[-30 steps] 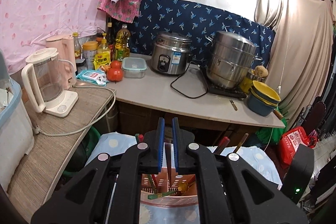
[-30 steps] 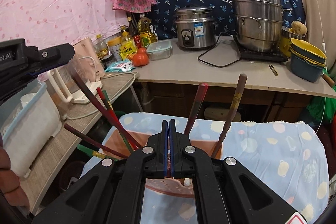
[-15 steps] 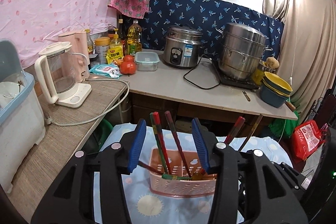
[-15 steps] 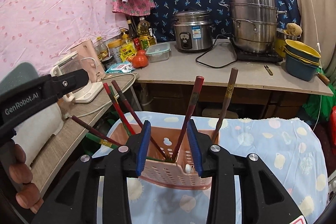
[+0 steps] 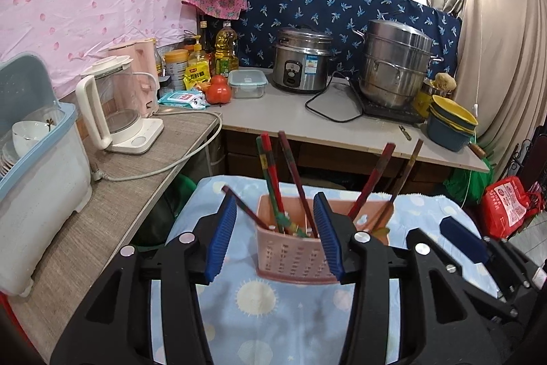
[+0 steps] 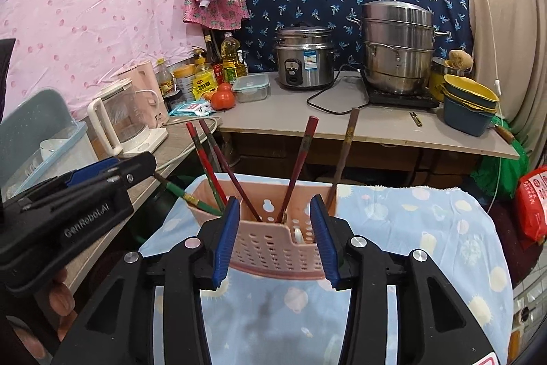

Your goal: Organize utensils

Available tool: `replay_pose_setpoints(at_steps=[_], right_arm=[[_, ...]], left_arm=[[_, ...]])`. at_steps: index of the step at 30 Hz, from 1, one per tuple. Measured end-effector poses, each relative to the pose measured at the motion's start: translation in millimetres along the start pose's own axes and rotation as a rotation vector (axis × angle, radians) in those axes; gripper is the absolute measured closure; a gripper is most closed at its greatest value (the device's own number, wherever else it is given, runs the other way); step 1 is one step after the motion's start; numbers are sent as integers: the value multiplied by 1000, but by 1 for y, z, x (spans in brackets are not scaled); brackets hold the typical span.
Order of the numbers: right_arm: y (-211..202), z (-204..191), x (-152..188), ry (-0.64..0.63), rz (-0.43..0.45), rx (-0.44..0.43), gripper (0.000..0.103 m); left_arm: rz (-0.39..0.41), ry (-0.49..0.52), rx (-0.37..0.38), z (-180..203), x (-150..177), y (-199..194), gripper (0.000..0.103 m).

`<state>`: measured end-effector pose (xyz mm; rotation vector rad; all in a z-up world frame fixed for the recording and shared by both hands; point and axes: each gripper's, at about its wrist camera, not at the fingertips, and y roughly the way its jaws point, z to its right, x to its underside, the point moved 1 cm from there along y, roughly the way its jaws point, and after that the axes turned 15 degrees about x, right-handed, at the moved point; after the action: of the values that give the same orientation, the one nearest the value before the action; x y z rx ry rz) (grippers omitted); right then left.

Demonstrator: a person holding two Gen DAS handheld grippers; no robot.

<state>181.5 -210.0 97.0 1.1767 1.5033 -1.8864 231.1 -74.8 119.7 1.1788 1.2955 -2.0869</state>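
A pink perforated utensil basket stands on a blue patterned cloth; it also shows in the right wrist view. Several red, green and brown chopsticks lean out of it, also seen in the right wrist view. My left gripper is open and empty, just in front of the basket. My right gripper is open and empty, also in front of the basket. The left gripper shows at the left of the right wrist view.
A counter behind holds a rice cooker, steamer pot, stacked bowls, tomatoes and bottles. A kettle and a dish rack stand on the left shelf. A red bag lies at right.
Both grippers went from shut to wide open and pulled back from the basket. The chopsticks now stand free in the basket.
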Motion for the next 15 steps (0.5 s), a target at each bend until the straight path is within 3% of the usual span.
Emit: replay_pose_setpoints(at_steps=[15], right_arm=[[-40, 1, 51, -35, -58, 83, 55]], left_arm=[[-67, 29, -50, 8, 63, -29, 37]])
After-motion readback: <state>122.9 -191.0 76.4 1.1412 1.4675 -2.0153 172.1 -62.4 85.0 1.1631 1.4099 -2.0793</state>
